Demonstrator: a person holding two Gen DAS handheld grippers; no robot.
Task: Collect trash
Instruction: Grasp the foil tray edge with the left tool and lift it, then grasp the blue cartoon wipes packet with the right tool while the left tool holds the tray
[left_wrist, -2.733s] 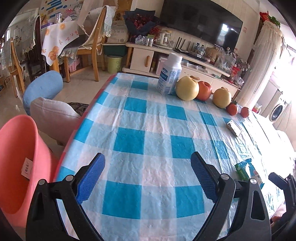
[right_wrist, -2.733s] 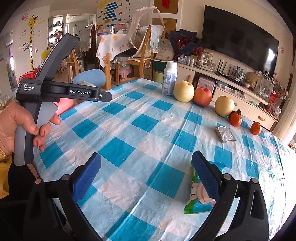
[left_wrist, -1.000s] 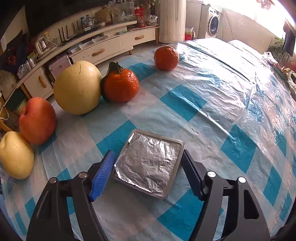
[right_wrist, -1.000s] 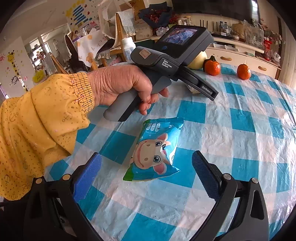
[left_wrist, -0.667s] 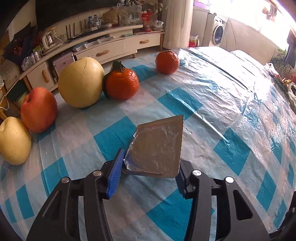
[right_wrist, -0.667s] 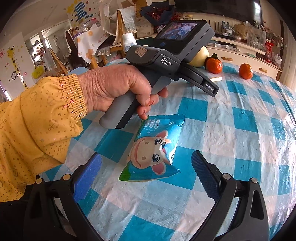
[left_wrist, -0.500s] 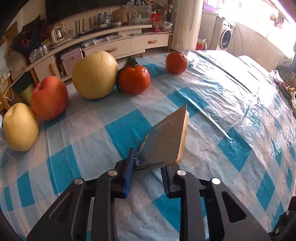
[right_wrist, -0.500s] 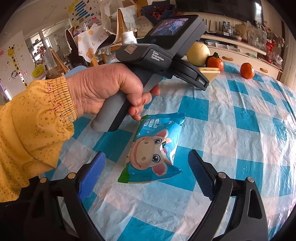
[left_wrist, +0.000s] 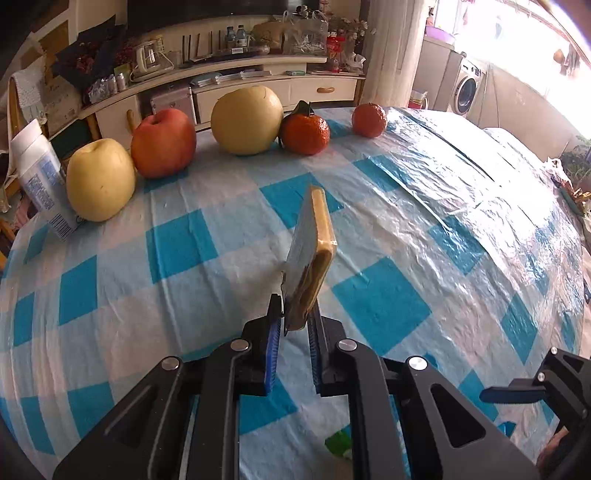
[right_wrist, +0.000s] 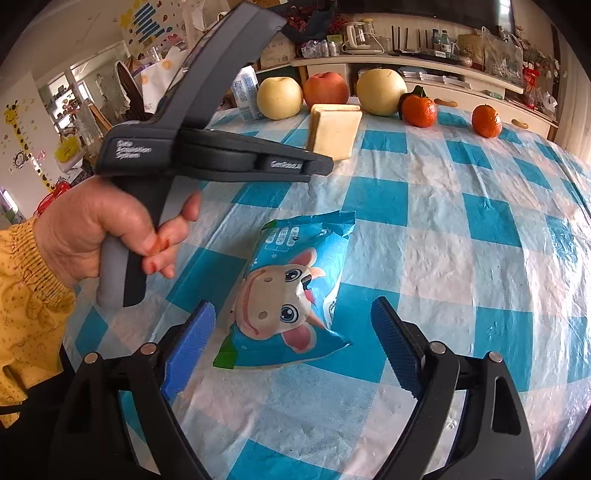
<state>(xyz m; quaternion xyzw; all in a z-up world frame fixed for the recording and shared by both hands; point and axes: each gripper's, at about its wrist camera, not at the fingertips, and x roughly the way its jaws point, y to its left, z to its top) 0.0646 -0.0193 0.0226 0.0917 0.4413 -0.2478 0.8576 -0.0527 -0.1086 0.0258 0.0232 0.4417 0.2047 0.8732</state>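
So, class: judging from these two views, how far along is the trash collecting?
Done: nothing shows as binned yet. In hand: the left tongs, whose jaws have just been closing, grip the flat square foil-topped tray clear of the checked tablecloth. Left: the blue cartoon-cow wrapper lies between the open right tongs, unpinched. No bin is visible.

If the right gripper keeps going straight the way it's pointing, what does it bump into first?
Most likely the blue cartoon snack wrapper. It lies on the checked tablecloth right ahead of the right gripper, between its open jaws and not gripped. Depth is hard to judge here, so it might touch the cloth beside it.
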